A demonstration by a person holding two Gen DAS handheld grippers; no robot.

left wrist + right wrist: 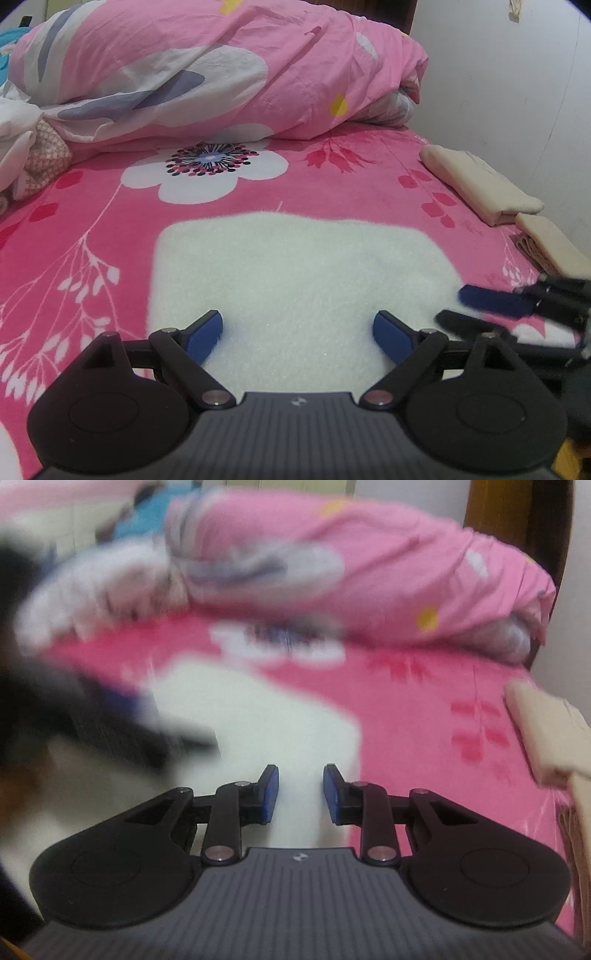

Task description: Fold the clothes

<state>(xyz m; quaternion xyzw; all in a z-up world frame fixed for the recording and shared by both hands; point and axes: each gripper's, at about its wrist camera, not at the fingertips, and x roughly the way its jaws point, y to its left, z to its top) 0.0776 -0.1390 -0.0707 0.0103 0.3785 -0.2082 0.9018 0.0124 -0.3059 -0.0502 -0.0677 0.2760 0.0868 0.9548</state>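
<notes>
A white fleecy garment [299,273] lies folded flat in a rough rectangle on the pink flowered bed sheet [92,229]. My left gripper [298,338] hovers over its near edge, wide open, with nothing between its blue pads. My right gripper [301,794] is over the garment's right edge [295,731], open with a narrower gap and empty. In the left wrist view the right gripper [491,308] shows at the garment's right side. The left gripper [122,731] appears as a dark blur in the right wrist view.
A rolled pink quilt [229,66] fills the back of the bed. Two folded beige clothes [484,184] lie along the right edge by the white wall [517,74]. A loose heap of white and checked clothes [26,155] sits at the left.
</notes>
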